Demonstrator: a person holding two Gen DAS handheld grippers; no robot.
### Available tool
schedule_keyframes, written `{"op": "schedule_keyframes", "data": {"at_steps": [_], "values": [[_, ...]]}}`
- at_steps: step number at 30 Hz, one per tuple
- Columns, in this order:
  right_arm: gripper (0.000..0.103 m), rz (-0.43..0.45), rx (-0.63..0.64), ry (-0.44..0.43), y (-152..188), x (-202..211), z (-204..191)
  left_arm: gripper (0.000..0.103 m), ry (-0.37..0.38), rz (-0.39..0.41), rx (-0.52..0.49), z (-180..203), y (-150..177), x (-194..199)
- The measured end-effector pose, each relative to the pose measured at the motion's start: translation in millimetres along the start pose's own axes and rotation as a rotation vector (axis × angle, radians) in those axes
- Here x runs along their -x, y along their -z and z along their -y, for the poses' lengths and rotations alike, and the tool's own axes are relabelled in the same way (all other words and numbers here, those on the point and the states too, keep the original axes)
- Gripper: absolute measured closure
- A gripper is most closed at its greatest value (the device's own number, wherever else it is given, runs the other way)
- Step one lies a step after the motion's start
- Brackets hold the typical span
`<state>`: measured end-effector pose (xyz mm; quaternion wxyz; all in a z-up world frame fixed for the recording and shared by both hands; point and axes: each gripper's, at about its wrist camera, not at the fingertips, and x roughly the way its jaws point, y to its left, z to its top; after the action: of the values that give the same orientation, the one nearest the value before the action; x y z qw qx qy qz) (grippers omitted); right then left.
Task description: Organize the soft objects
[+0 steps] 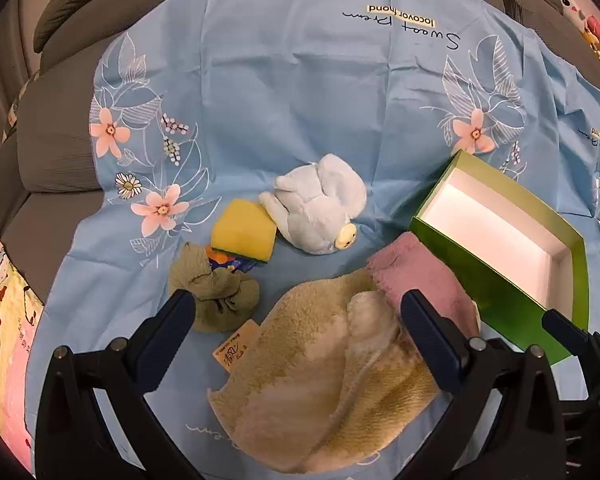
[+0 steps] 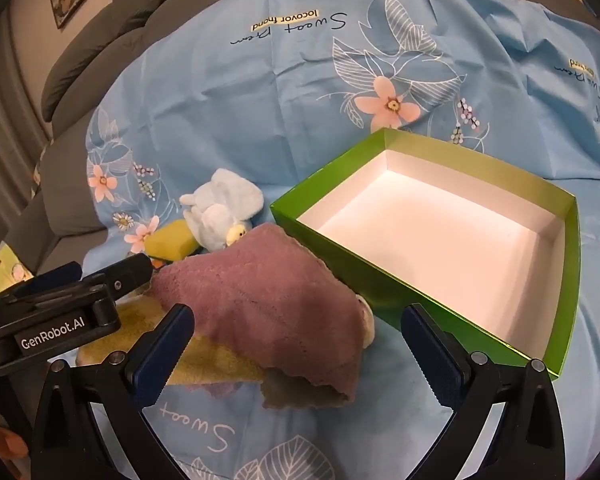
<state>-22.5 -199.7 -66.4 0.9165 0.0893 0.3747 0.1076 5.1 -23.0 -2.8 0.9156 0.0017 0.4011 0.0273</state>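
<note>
Five soft things lie loose on the blue sheet (image 1: pixel 300 92) spread over the sofa: a cream towel (image 1: pixel 320 380) nearest, a pink cloth (image 2: pixel 268 304) draped partly over it and touching the green box (image 2: pixel 328 240), a light blue plush toy (image 1: pixel 320 204), a yellow sponge (image 1: pixel 244 236) just beside it, and a knotted green cloth (image 1: pixel 216 300). That box sits empty and tilted toward the pile, probably so things can be dropped straight in. Both grippers hang angled downward, holding nothing: the left gripper (image 1: pixel 296 320) with its jaws spread wide over the cream towel, the right gripper (image 2: pixel 296 328) equally wide above the pink cloth, which looks like its likeliest first pick.
</note>
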Motion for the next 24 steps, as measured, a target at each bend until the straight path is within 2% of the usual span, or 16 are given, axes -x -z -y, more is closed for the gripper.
{"op": "schedule_keyframes", "data": {"at_steps": [10, 24], "values": [[0.0, 0.001, 0.002, -0.007, 4.0, -1.9, 0.3, 0.001, -0.033, 0.014, -0.017, -0.9, 2.8, 3.2], [0.0, 0.0, -0.001, -0.002, 3.1, -2.4, -0.2, 0.001, -0.036, 0.007, -0.019, -1.7, 3.8, 1.3]]}}
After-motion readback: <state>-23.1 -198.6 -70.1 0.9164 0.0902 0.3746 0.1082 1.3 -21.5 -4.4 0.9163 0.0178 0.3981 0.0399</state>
